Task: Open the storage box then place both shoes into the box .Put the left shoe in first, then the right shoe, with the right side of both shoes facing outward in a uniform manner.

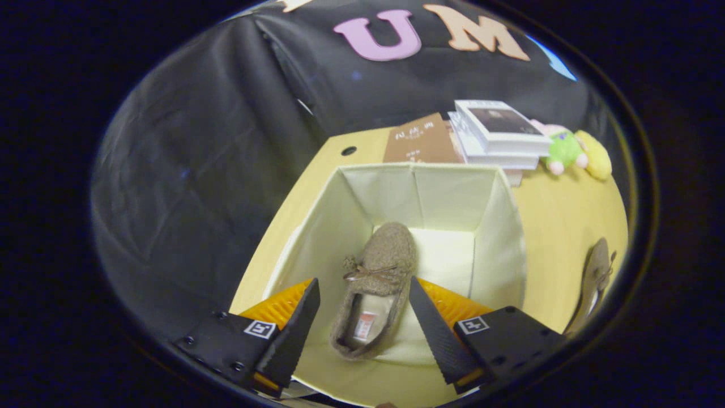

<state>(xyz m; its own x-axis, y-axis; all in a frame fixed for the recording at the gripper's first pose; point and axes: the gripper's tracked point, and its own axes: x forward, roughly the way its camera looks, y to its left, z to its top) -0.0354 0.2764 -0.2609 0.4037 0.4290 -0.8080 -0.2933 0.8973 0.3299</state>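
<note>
Spread wide above the storage box (498, 226), the gripper (365, 309) holds nothing; its fingers frame the shoe in the box (376, 283), which lies flat on the floor of the open box, toe pointing away. Next, I judge, comes the second shoe (595, 283), on the table (561, 215) right of the box: grip it mid-body, then lay it parallel beside the first, same side outward.

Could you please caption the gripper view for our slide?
Open gripper above the box, one shoe inside; second shoe waits on the table.
</note>
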